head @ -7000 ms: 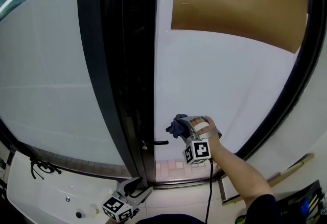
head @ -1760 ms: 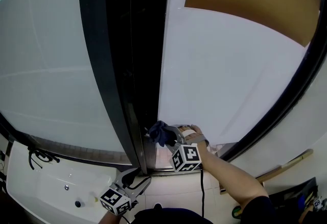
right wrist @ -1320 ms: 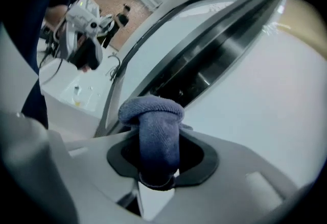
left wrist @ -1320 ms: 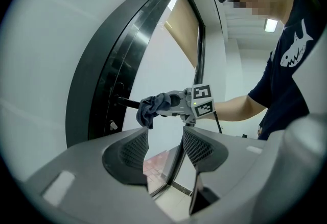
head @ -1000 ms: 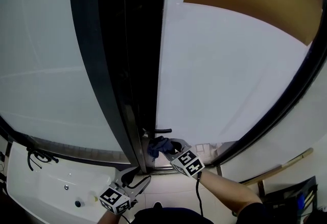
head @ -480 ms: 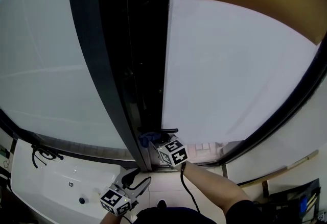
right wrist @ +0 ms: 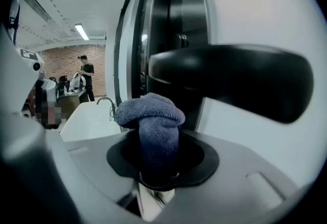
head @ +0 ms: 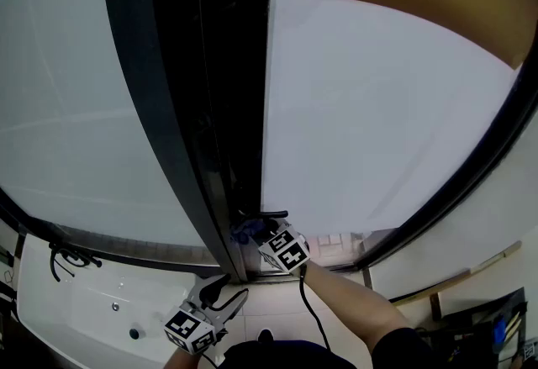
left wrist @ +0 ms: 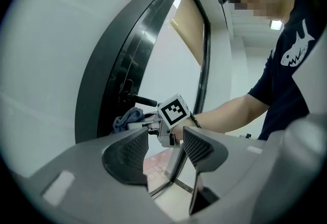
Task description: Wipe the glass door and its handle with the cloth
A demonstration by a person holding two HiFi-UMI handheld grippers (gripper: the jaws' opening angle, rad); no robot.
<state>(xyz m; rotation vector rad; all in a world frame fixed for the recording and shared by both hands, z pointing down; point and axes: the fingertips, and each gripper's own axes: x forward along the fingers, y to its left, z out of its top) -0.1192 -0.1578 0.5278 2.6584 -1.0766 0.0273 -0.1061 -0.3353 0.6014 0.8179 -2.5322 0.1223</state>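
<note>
Handle (head: 273,214) lies level — free end rightward — cloth (head: 245,230) just below.

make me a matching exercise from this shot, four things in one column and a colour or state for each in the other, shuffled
Things
1. cloth
2. door handle
3. left gripper
4. right gripper

Colour or state
A. open, nothing between its jaws, held low and away from the door
B. black lever, sticking out just above the cloth
C. blue-grey, bunched up
D. shut on the cloth, up at the handle

Pairs: 1-C, 2-B, 3-A, 4-D
</note>
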